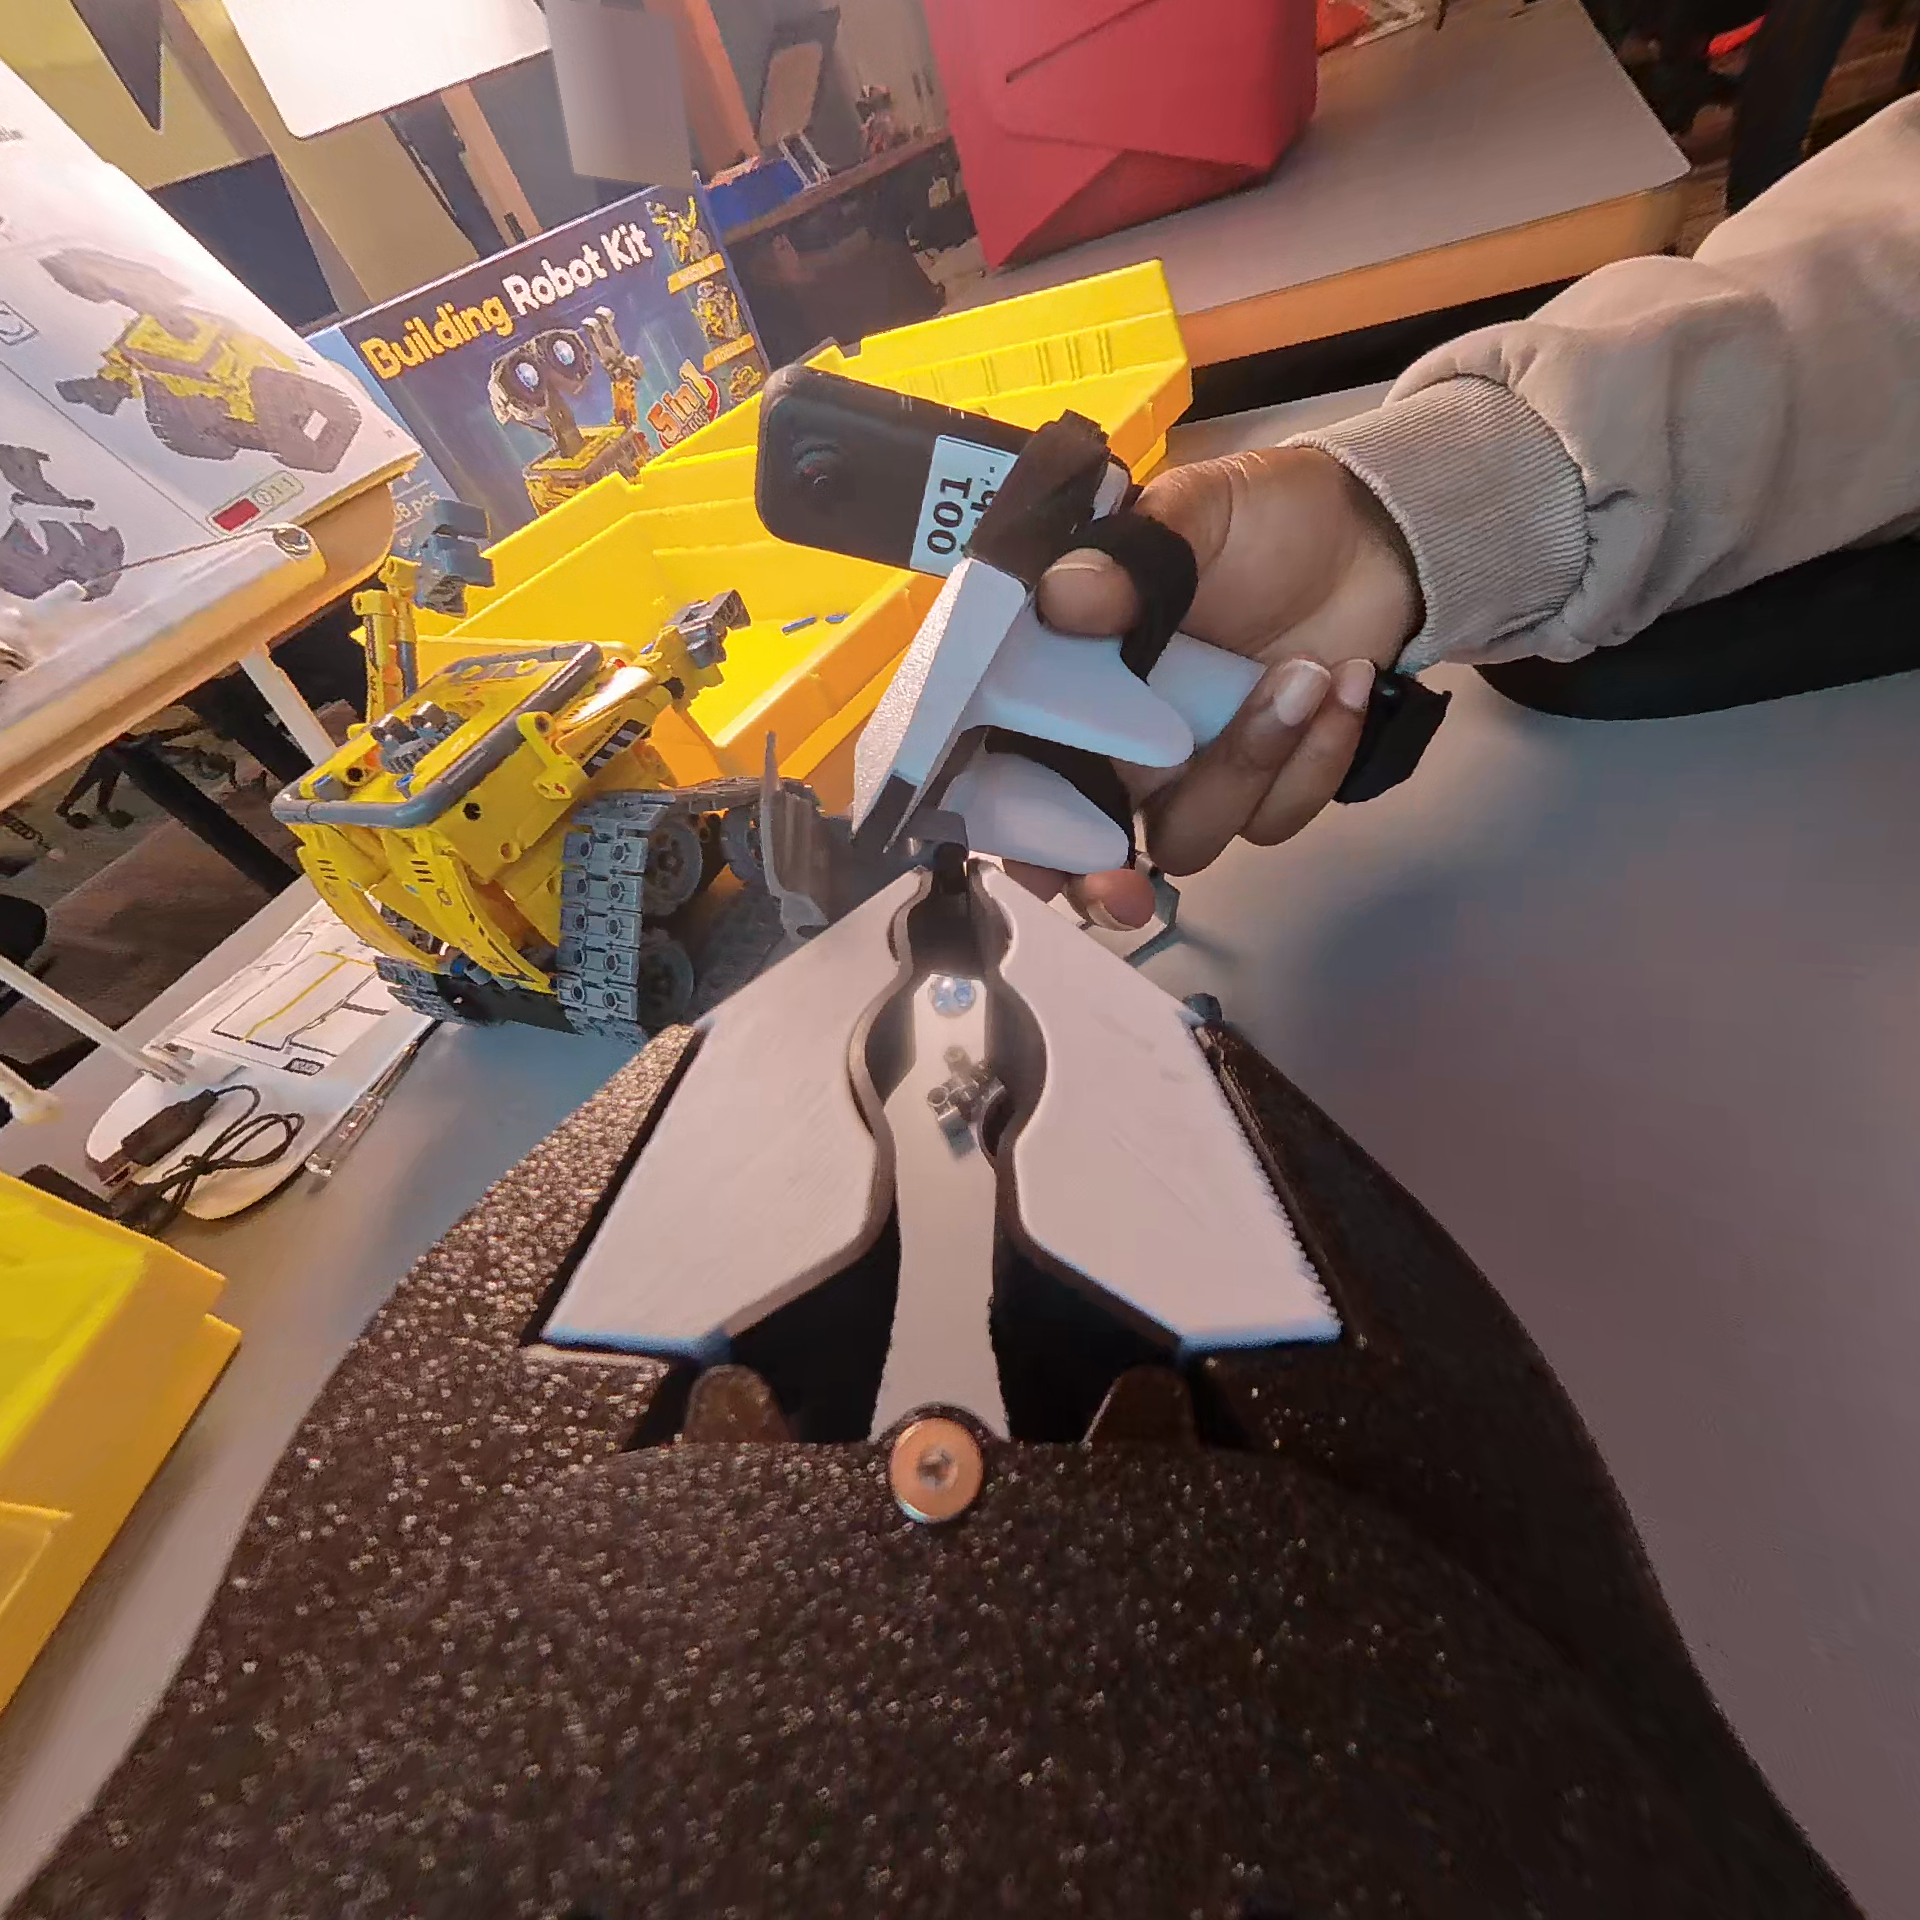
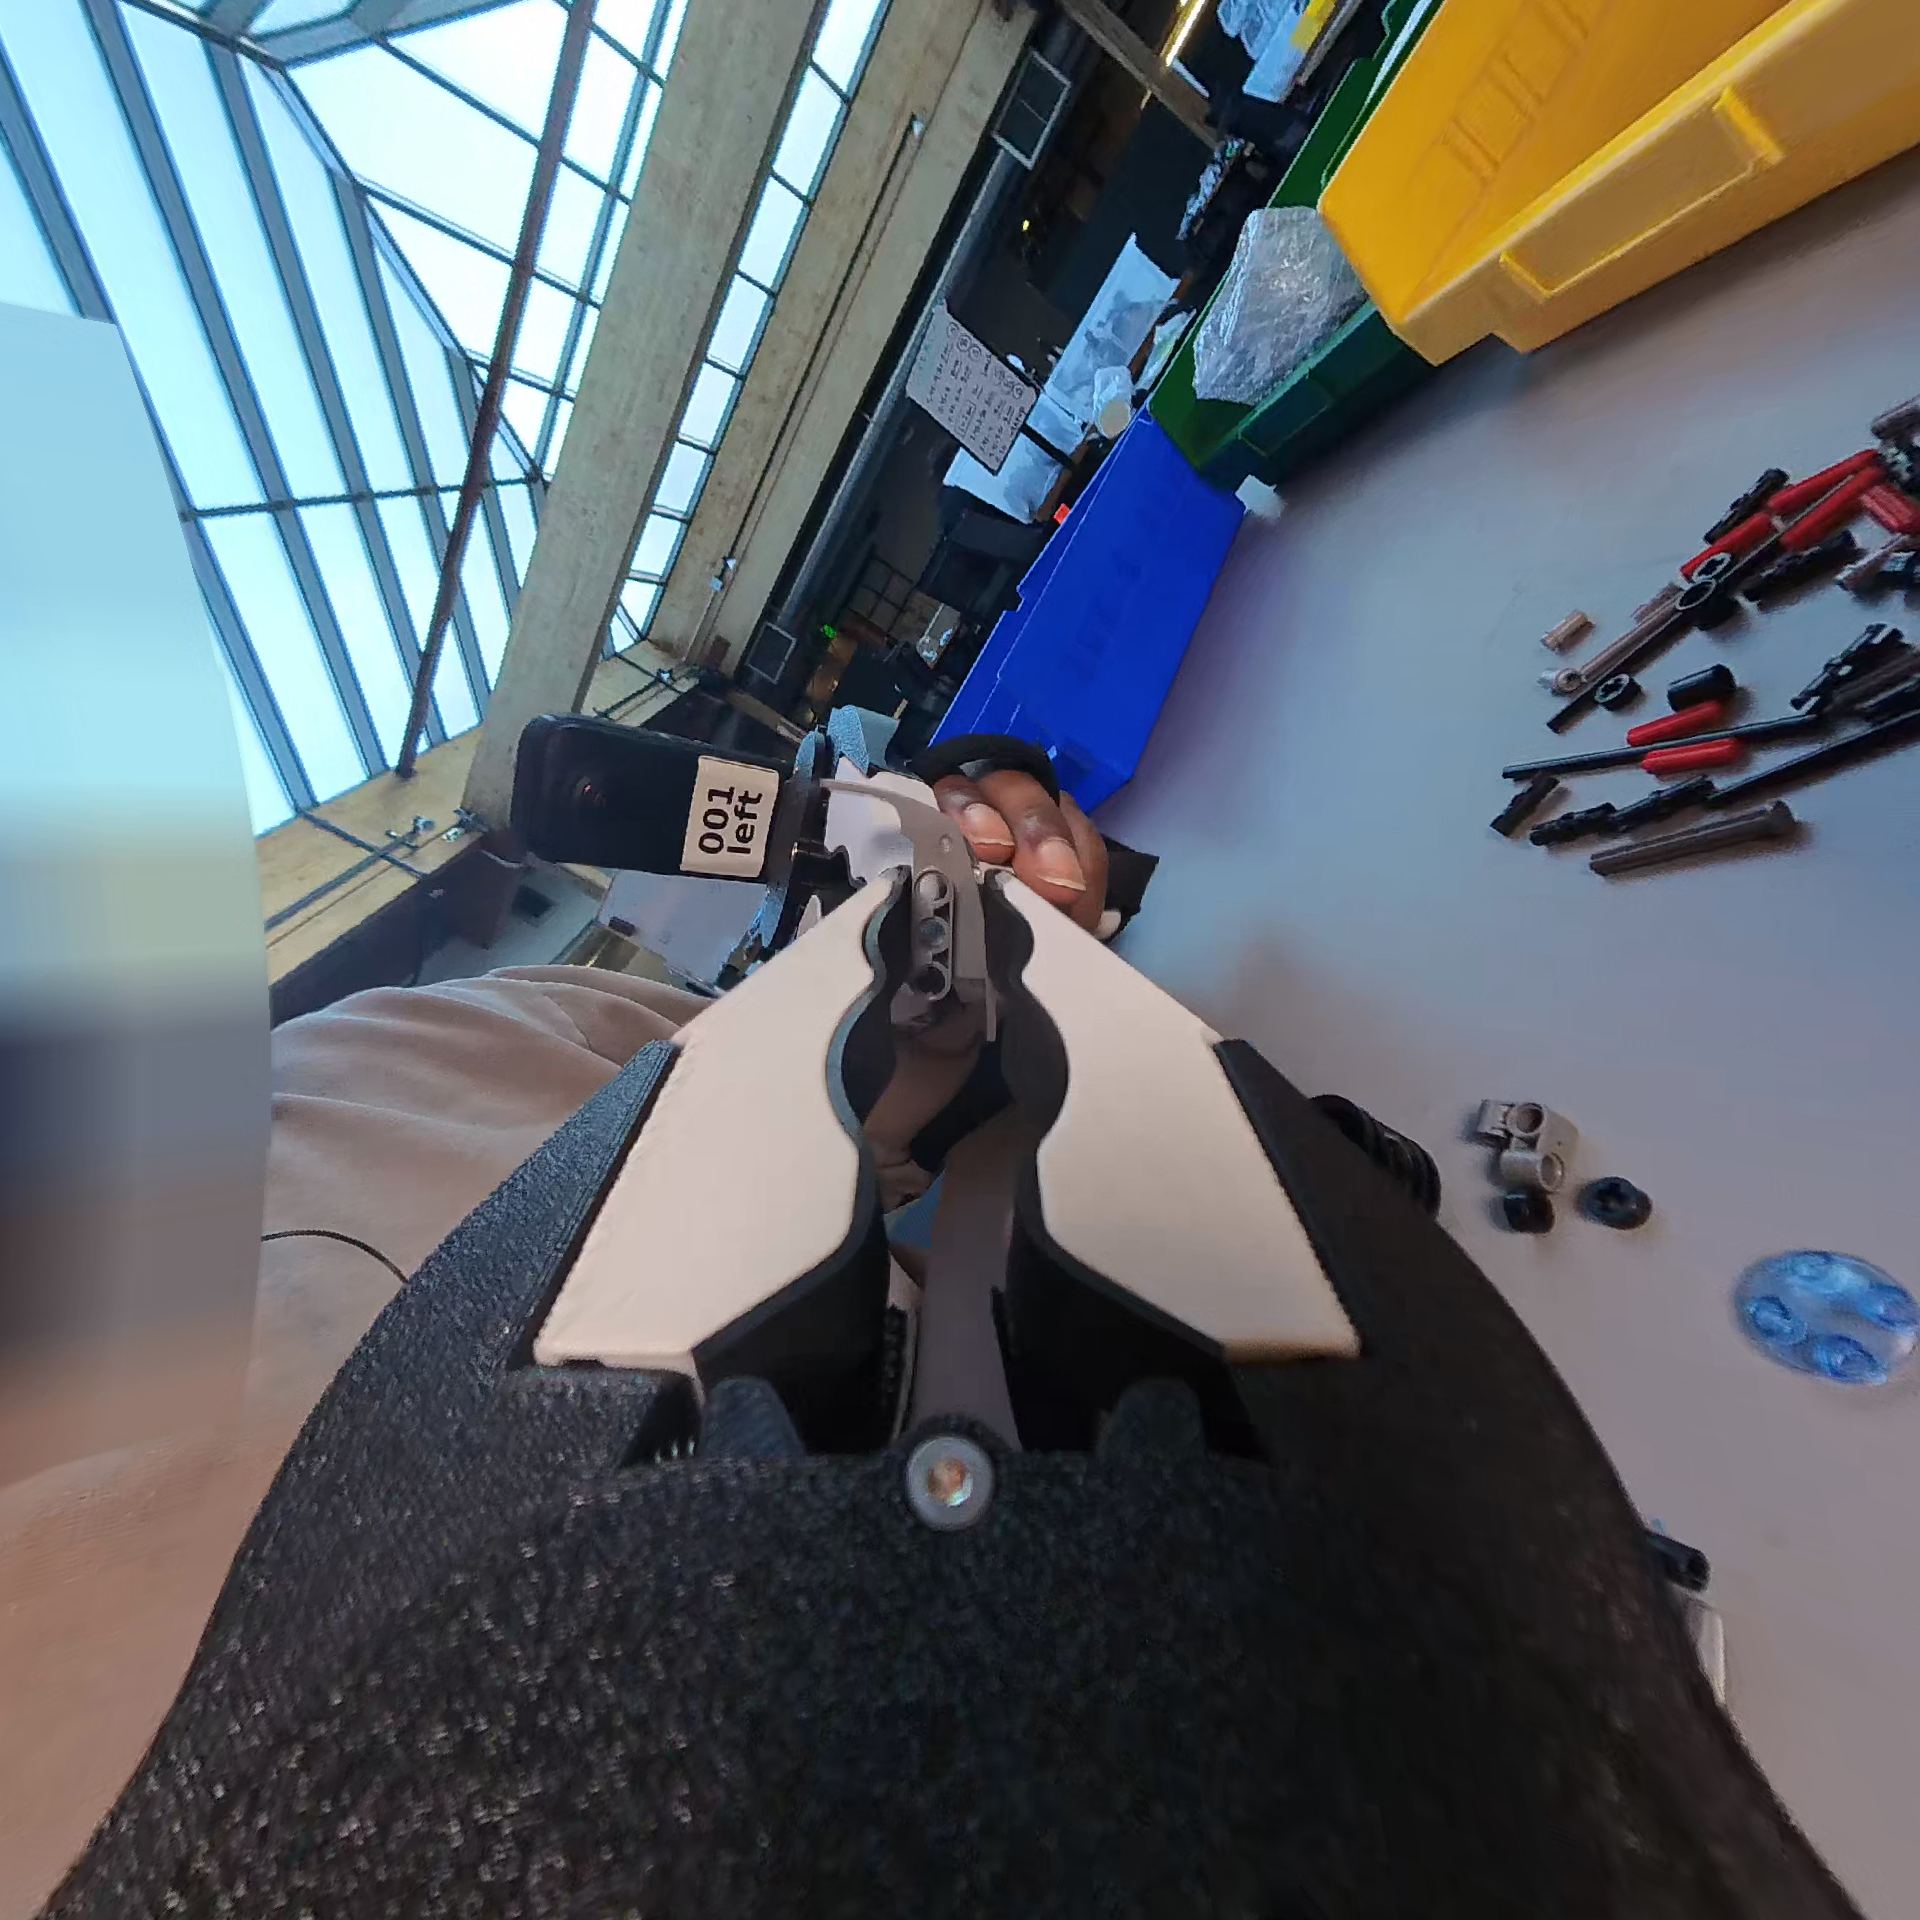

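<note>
My left gripper is shut on a small black pin, held in the air above the grey table. My right gripper is shut on a grey beam with holes. The two grippers meet tip to tip. In the left wrist view the right gripper comes down from the upper right, held by a hand in a beige sleeve. In the right wrist view the left gripper lies just beyond my tips. A yellow tracked robot model stands left of the tips.
Yellow bins, a kit box and an open instruction booklet lie behind the model. A black cable lies at the left. Loose black and red pieces, a grey connector, a blue disc and a blue bin are on the table. Both grippers' tips are roughly 15 cm from the yellow tracked robot model.
</note>
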Demonstrator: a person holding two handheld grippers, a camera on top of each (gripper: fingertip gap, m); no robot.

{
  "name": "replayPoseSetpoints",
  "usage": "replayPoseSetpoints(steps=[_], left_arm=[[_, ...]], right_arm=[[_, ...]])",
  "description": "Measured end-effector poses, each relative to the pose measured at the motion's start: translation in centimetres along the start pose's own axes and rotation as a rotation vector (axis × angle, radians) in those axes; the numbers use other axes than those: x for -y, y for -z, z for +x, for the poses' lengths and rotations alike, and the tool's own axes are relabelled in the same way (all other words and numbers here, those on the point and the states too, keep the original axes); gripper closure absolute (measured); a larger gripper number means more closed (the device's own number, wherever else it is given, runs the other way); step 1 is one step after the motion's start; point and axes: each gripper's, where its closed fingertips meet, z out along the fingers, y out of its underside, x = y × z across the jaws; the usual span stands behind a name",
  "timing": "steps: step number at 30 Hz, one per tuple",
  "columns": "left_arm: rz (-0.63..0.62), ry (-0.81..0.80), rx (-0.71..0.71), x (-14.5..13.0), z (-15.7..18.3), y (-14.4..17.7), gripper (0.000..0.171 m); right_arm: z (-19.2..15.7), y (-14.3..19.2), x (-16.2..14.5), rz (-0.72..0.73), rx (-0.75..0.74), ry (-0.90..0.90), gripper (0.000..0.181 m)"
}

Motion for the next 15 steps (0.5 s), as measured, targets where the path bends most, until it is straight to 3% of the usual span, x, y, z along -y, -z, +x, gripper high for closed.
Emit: replayPoseSetpoints(steps=[12, 15], left_arm=[[0.008, 0.068, 0.041, -0.17, -0.67, -0.27, 0.168], [0.035, 0.098, 0.025, 0.48, -0.79, 0.02, 0.169]], right_arm=[[0.68, -0.05, 0.77, 0.081, -0.033, -0.025, 0.17], [0.04, -0.06, 1.04, 0.095, 0.015, -0.046, 0.169]])
